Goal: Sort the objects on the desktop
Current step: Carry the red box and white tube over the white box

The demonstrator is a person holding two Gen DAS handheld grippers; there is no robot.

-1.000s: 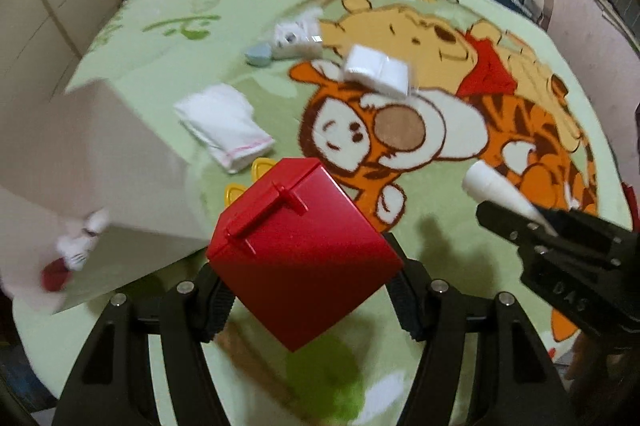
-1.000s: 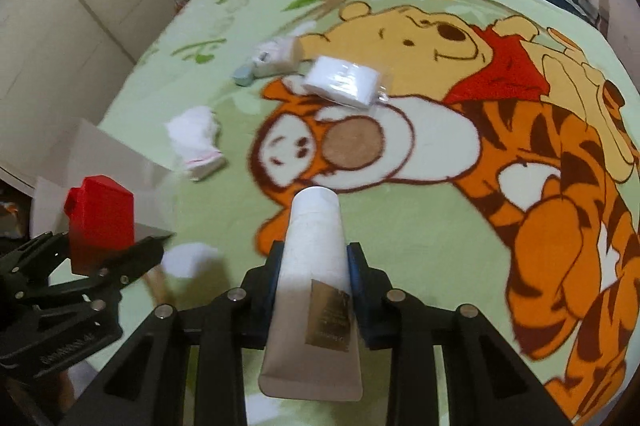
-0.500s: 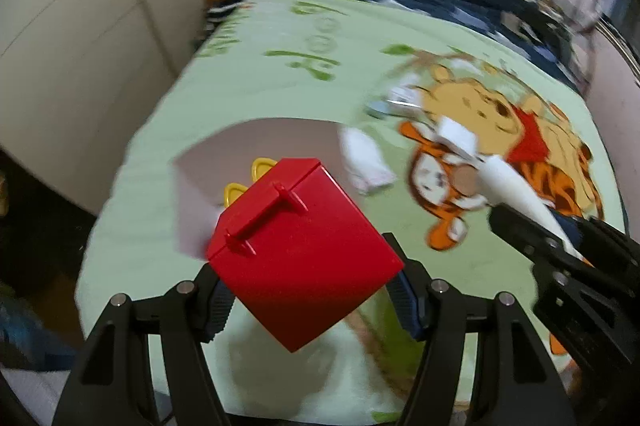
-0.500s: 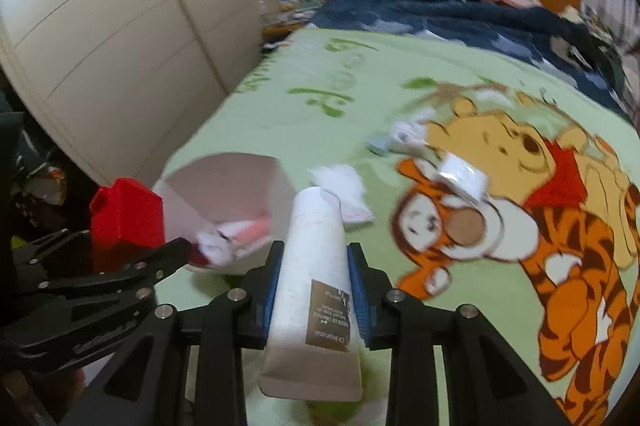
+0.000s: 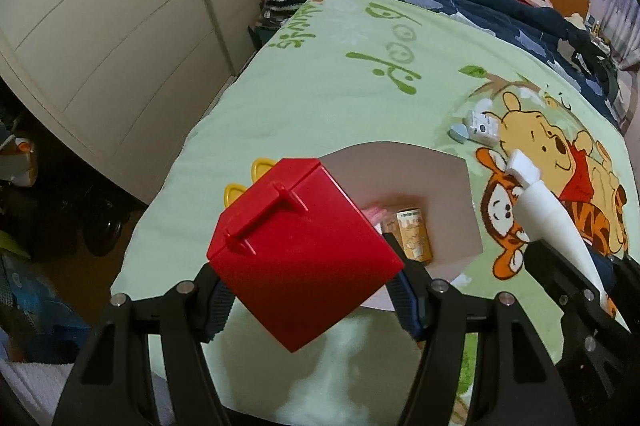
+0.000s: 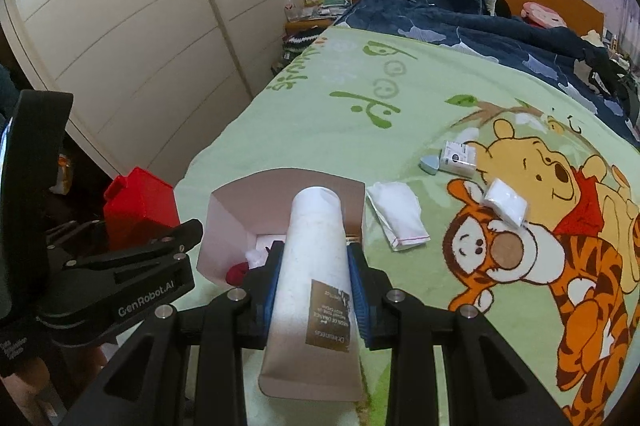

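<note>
A: Red box [image 5: 304, 258] sits clamped in the left gripper [image 5: 312, 302] jaws, above the bed [image 5: 320, 98].
B: Right gripper [image 6: 314, 286] jaws pinch a white tube [image 6: 314, 266] over the open carton [image 6: 240, 210], which holds small items.

open box [image 6: 248, 210] on the blanket [image 6: 320, 130] near its edge, flat pouch [image 6: 396, 216] just right

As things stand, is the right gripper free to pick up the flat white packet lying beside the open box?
Probably not yet. The right gripper is shut on the white tube, so its jaws are occupied. The flat white packet itself lies uncovered on the blanket, right of the open box.
</note>
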